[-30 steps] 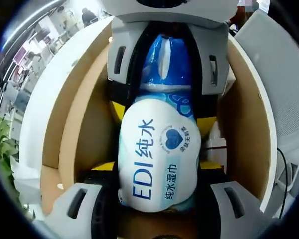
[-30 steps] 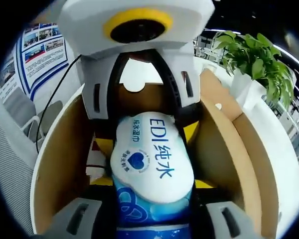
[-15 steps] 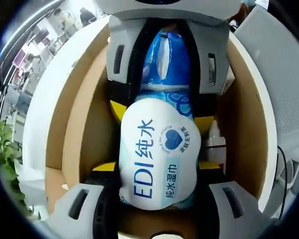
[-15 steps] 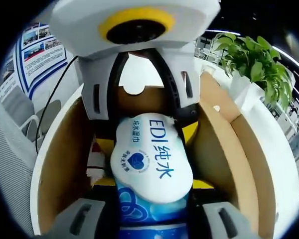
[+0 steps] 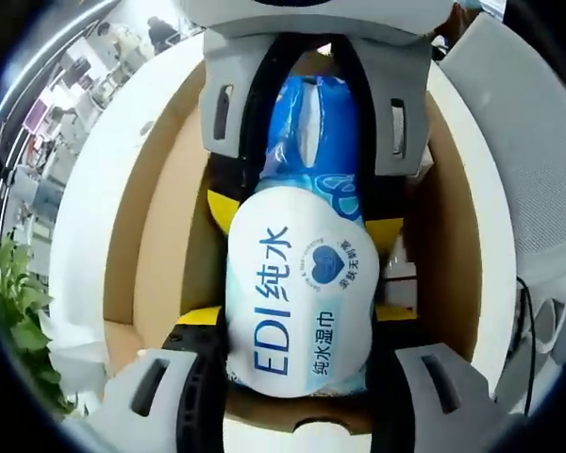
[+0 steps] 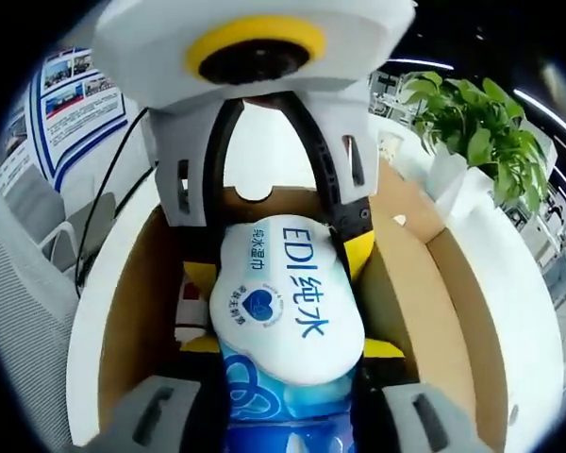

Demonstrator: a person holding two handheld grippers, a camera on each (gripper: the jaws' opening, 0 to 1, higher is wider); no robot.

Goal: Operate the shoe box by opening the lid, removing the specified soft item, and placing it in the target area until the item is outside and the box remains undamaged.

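Observation:
A soft pack of wet wipes (image 5: 300, 288), white label over blue wrap, hangs above the open cardboard shoe box (image 5: 160, 236). My left gripper (image 5: 297, 354) is shut on the pack's near end in the left gripper view. My right gripper (image 5: 311, 160) comes down from the top of that view and is shut on the blue far end. In the right gripper view the same pack (image 6: 285, 304) sits between my right gripper (image 6: 288, 401) at the bottom and the left gripper (image 6: 269, 212) at the top. The box's brown walls (image 6: 424, 302) surround both.
A small white item with a red label (image 5: 401, 274) lies in the box bottom. The box stands on a white table (image 5: 75, 217). A potted plant (image 6: 472, 123) is beside it. A grey mesh chair (image 5: 538, 170) and a wall poster (image 6: 75, 85) lie beyond.
Both grippers have risen with the pack still held; the box looks smaller and farther below, with more of its rim and the table showing around it.

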